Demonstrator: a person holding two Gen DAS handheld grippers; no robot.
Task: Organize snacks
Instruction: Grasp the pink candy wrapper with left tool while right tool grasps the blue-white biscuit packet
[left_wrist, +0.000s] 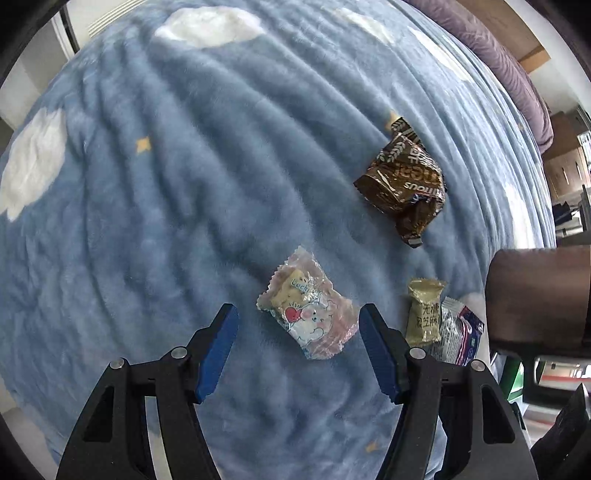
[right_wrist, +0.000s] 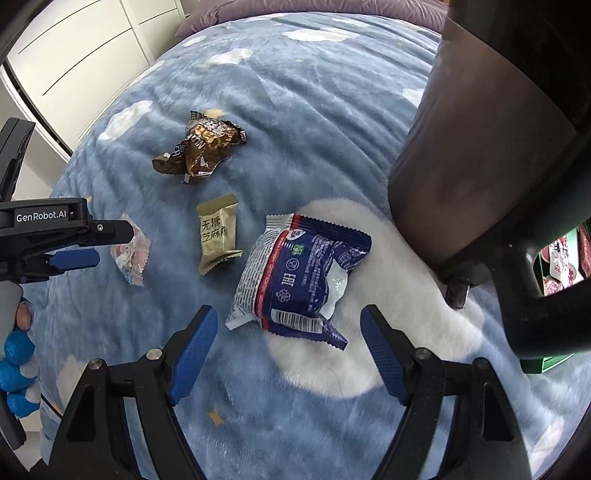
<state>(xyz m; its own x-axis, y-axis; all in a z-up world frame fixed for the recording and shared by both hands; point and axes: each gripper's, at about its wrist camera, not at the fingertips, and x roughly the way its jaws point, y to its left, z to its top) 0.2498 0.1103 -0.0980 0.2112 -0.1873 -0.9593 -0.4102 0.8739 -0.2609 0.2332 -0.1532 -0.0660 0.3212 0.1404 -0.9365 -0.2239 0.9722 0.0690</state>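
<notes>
Hanging over a blue fleece blanket (left_wrist: 177, 192) with white cloud patches, the left gripper (left_wrist: 298, 328) is pointing steeply down in the left wrist view, its blue pads standing apart with nothing pressed between them. The pink cartoon snack packet (left_wrist: 308, 304) is lying flat on the blanket just ahead of the gap, touching neither pad. Beyond it, well apart, a crumpled brown wrapper (left_wrist: 402, 181) is sitting on the blanket. Right of the right-hand finger, an olive-gold sachet (left_wrist: 424, 310) is lying beside and partly over a blue-and-white packet (left_wrist: 461, 336). A dark brown container wall (left_wrist: 535, 295) is showing at the right edge; its contents cannot be told here.

In the right wrist view, the right gripper (right_wrist: 288, 334) is also pointing down, jaws apart and empty, with the blue-and-white packet (right_wrist: 299, 277) lying on a white cloud patch just ahead of the gap. The sachet (right_wrist: 218, 232) is lying near its left; the brown wrapper (right_wrist: 203, 147) is farther off. The left gripper (right_wrist: 79, 245) is reaching in from the left edge over the pink packet (right_wrist: 129, 254). The brown container (right_wrist: 472, 155) is standing at right with a dark handle; a gap beside it is showing red-and-white packets (right_wrist: 557, 266), though which holder they are in is unclear.
</notes>
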